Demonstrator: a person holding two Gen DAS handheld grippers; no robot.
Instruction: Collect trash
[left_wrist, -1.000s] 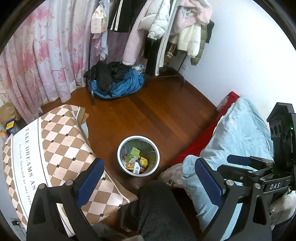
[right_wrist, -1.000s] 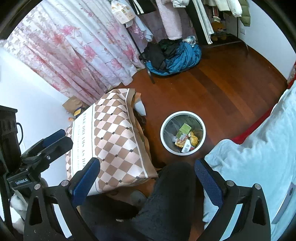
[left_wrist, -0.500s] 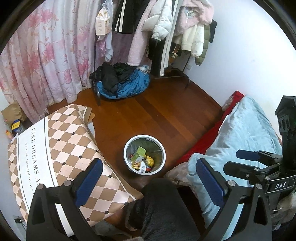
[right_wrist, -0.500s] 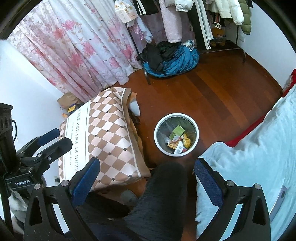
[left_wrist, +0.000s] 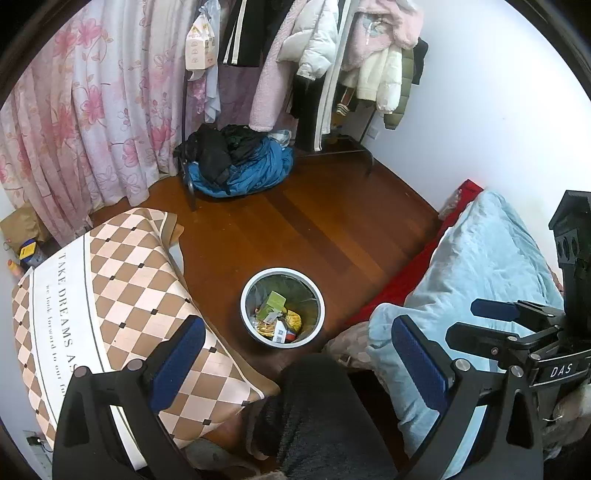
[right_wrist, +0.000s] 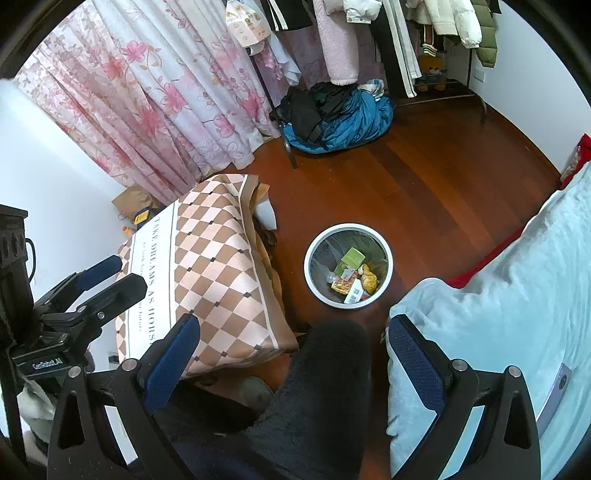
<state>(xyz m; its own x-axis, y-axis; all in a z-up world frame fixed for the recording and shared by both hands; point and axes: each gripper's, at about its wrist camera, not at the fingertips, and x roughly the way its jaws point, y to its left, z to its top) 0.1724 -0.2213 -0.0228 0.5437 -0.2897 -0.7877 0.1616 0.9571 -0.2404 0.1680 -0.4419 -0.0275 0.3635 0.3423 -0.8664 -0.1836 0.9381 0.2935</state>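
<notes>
Left gripper (left_wrist: 295, 354): you are holding it high above the floor, fingers spread wide, nothing between the blue pads (left_wrist: 177, 360).

Right gripper (right_wrist: 291, 354): you are holding it spread just as wide and empty; its outer fingers are running off the bottom edge.

Bin (left_wrist: 246, 295): white-rimmed, standing on the wooden floor (left_wrist: 314, 229), ahead of both grippers. Trash (left_wrist: 277, 317) is lying inside: a green carton, a yellow wrapper, and smaller scraps too jumbled to name.

Table (left_wrist: 122, 280): left of the bin, wearing a checkered cloth; its near corner is hiding behind the left finger.

Bed (left_wrist: 480, 280): right of the bin, pale blue cover, far end cut off.

Leg (left_wrist: 317, 417): dark fleece, below the bin, blocking the floor there.

Pile of clothes (left_wrist: 240, 166): beyond the bin, under a hanging rack.
</notes>
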